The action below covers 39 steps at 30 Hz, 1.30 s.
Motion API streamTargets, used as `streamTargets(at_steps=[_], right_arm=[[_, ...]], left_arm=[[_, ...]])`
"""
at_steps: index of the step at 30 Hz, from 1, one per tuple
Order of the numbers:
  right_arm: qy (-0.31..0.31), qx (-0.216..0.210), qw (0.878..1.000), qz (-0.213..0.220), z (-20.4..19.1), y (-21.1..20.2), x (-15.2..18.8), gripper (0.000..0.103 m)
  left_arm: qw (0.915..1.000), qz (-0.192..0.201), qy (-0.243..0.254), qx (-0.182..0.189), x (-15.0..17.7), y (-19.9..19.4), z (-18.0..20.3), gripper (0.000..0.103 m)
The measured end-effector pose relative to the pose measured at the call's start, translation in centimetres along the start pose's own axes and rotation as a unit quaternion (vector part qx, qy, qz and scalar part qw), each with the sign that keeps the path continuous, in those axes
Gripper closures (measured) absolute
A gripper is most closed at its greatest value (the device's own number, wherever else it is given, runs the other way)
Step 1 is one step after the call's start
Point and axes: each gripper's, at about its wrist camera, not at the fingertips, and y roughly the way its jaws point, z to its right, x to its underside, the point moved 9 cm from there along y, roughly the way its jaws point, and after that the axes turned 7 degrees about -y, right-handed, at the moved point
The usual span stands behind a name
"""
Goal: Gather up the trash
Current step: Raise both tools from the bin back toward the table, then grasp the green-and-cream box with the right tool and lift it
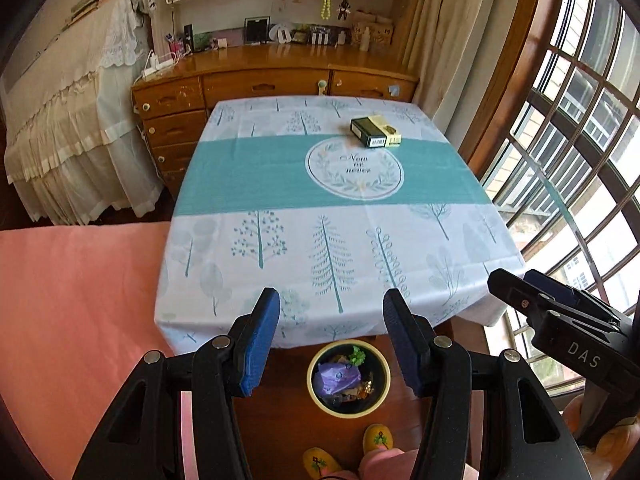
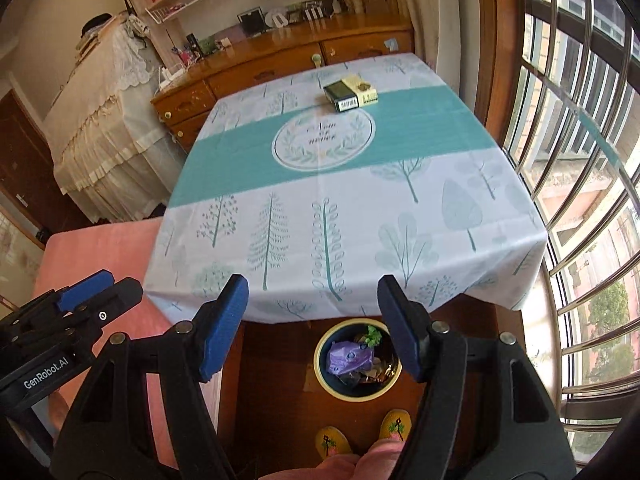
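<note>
On the wooden floor below the table's near edge stands a round yellow-rimmed bin. It holds a purple wrapper, a green sprig and dark wrappers. A dark green and cream box lies on the far part of the tablecloth. My left gripper hangs high above the bin, open and empty. My right gripper is beside it, open and empty too. Each shows in the other's view: the right gripper at the right edge, the left gripper at the left.
The table carries a white and teal tree-print cloth. A pink-covered surface lies to its left, a wooden dresser behind it, and a barred window to the right. A person's feet in yellow slippers stand by the bin.
</note>
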Motion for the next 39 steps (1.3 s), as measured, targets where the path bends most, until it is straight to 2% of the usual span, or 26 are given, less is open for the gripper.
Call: streamTargets(at_steps=[5, 8, 11, 15, 20, 30, 34, 39], right_arm=[[0.001, 0.004, 0.999, 0.043, -0.1, -2.2, -4.3, 0.038], [0.004, -0.001, 0.999, 0.05, 0.2, -2.1, -6.2, 0.038], [0.003, -0.008, 0.999, 0.046, 0.9, -0.9, -8.2, 0.038], [-0.002, -0.024, 0.999, 0.038, 2.6, 2.7, -11.4, 0.038], [-0.015, -0.055, 0.998, 0.026, 5.5, 8.7, -16.6, 0.038], [-0.031, -0.116, 0.992, -0.039, 13.9, 23.6, -28.3, 0.038], [-0.036, -0.131, 0.989, -0.061, 16.7, 30.1, -32.2, 0.041], [-0.037, -0.142, 0.985, -0.092, 18.3, 37.1, -34.1, 0.05]], left_arm=[[0.9998, 0.02, 0.004, 0.001, -4.0, -0.8, -0.1, 0.048], [0.9998, 0.02, -0.004, -0.001, -6.0, 0.0, -0.2, 0.048], [0.9997, 0.022, -0.005, -0.013, -8.0, 1.6, -0.2, 0.048], [0.9991, 0.016, -0.02, -0.033, -10.9, 5.5, -0.5, 0.048], [0.9962, -0.001, -0.053, -0.069, -15.1, 11.8, 0.2, 0.048], [0.9892, -0.034, -0.107, -0.094, -25.6, 27.7, 5.0, 0.048], [0.9856, -0.057, -0.118, -0.107, -28.2, 33.6, 5.7, 0.048], [0.9803, -0.079, -0.143, -0.111, -28.9, 38.0, 5.3, 0.048]])
